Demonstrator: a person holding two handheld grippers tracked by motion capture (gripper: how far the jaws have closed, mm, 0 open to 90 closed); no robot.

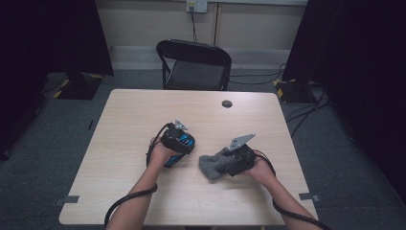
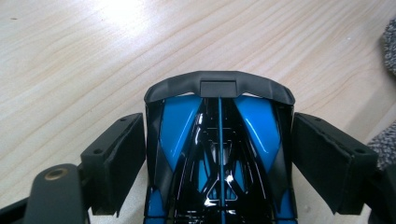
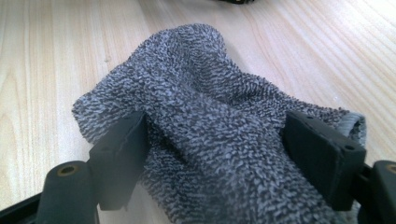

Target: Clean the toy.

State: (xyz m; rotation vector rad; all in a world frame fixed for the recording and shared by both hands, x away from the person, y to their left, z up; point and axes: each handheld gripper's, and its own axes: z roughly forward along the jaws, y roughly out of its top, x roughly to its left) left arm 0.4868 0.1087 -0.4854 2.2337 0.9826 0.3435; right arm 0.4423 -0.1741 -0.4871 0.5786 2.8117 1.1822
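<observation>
A glossy blue and black toy car [image 2: 219, 158] sits between the jaws of my left gripper [image 2: 218, 127], and both pads press on its sides. From above, the left gripper [image 1: 179, 146] hangs over the middle of the wooden table [image 1: 139, 110] with the car [image 1: 186, 142] under it. My right gripper [image 3: 215, 133] is shut on a bunched grey terry cloth [image 3: 205, 107], which bulges up between the two fingers [image 3: 121, 154]. In the high view the cloth [image 1: 209, 166] lies on the table just left of the right gripper [image 1: 224, 163]. Its edge [image 2: 384, 144] also shows beside the car.
A black folding chair [image 1: 194, 64] stands behind the table's far edge. A small dark round disc [image 1: 227, 103] lies near that edge. Dark curtains flank the room, and cables run over the floor [image 1: 306, 112] at the right.
</observation>
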